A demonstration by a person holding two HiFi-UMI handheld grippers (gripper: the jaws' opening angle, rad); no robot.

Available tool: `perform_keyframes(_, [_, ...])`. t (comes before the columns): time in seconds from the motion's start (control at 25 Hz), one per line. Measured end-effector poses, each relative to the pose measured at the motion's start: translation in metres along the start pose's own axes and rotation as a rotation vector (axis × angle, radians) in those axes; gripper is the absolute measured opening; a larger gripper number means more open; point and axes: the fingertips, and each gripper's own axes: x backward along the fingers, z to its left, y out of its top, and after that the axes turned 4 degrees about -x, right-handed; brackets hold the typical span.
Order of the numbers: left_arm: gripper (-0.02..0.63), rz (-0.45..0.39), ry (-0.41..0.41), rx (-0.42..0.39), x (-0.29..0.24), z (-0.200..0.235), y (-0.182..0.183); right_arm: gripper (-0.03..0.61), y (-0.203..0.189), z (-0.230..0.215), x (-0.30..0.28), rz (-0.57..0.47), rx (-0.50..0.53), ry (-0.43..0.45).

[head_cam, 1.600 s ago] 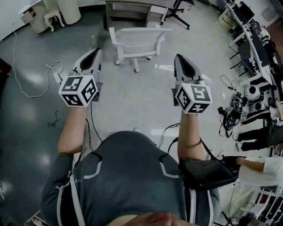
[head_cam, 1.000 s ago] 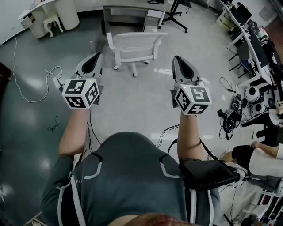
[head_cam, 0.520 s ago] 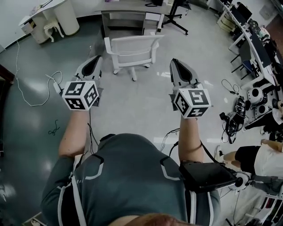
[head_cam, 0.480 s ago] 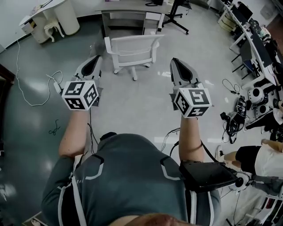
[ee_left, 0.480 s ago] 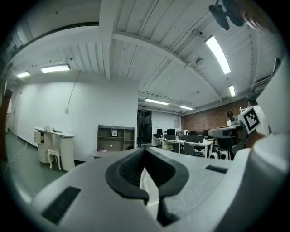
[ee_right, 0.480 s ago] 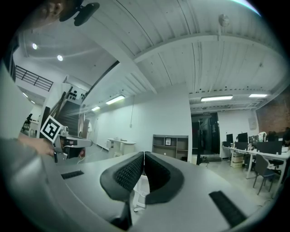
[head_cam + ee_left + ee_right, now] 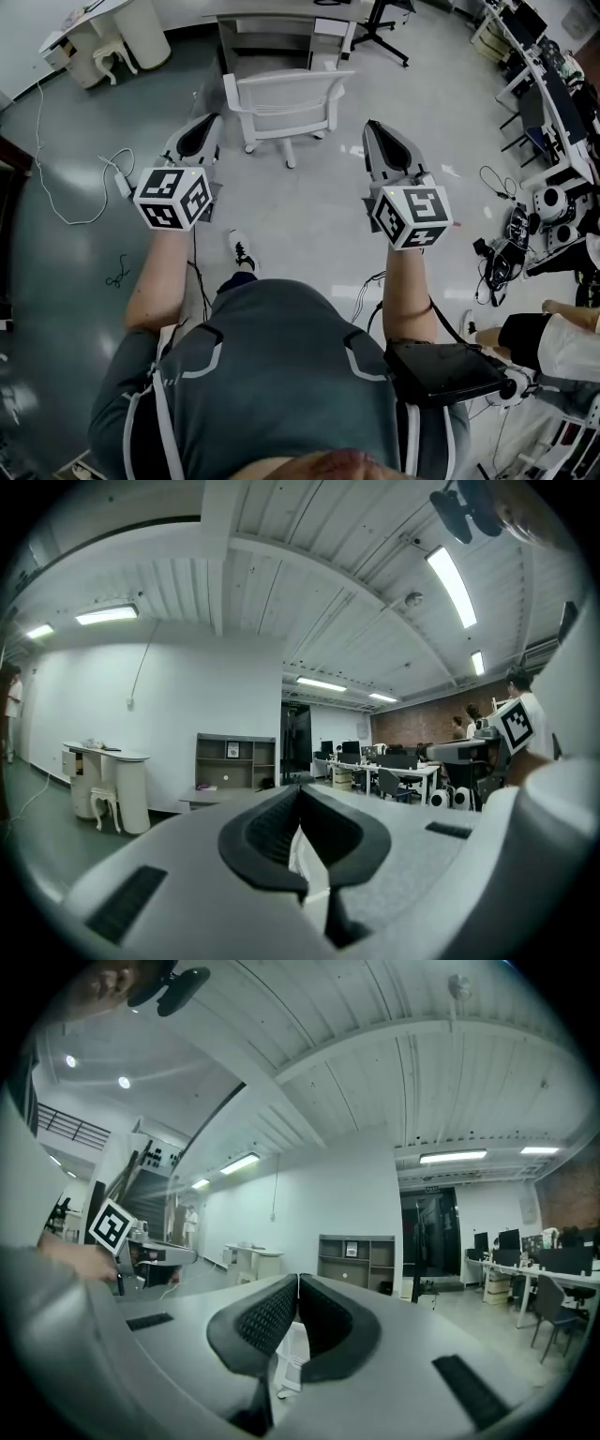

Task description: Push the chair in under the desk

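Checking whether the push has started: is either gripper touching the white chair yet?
Apart. The head view shows bare floor between the chair and both the left gripper and the right gripper; neither reaches it.

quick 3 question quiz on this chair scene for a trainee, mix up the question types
1. True or false: the left gripper is clamped on the white chair.
2. Pick one. The right gripper has its jaws: A) wide apart, B) together with nothing between them, C) shut on a cable.
3. Fill the gap: the chair stands on the floor between the person and the grey ____.

Key: 1 false, neither gripper touches the chair. 2 B. 3 desk.
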Motion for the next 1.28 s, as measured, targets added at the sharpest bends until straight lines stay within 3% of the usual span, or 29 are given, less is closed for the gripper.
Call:
perform_keyframes(0.36, [0.009, 0.013, -0.062, 0.003, -0.079, 0.072, -0.021, 0.029, -0.005, -0.008, -0.096, 0.024, 0.048, -0.032])
perform_keyframes(0.8, [0.011, 0.085, -0.140, -0.083, -0.172, 0.153, -0.051, 0.032, -0.033, -0.016, -0.220, 0.117, 0.102, -0.047])
perform_keyframes(1.08, [0.014, 0.167, -0.219, -0.135, -0.219, 0.188, -0.092, 0.045, -0.066, -0.020, -0.282, 0.209, 0.144, -0.049])
perform_keyframes(1.16, [0.041, 0.196, -0.253, -0.147, -0.233, 0.196, -0.104, 0.099, -0.077, -0.021, -0.299, 0.242, 0.154, -0.050])
perform_keyframes(1.28, [0.103, 0.243, -0.293, -0.181, -0.250, 0.204, -0.127, 0.109, -0.098, -0.024, -0.320, 0.303, 0.201, -0.046])
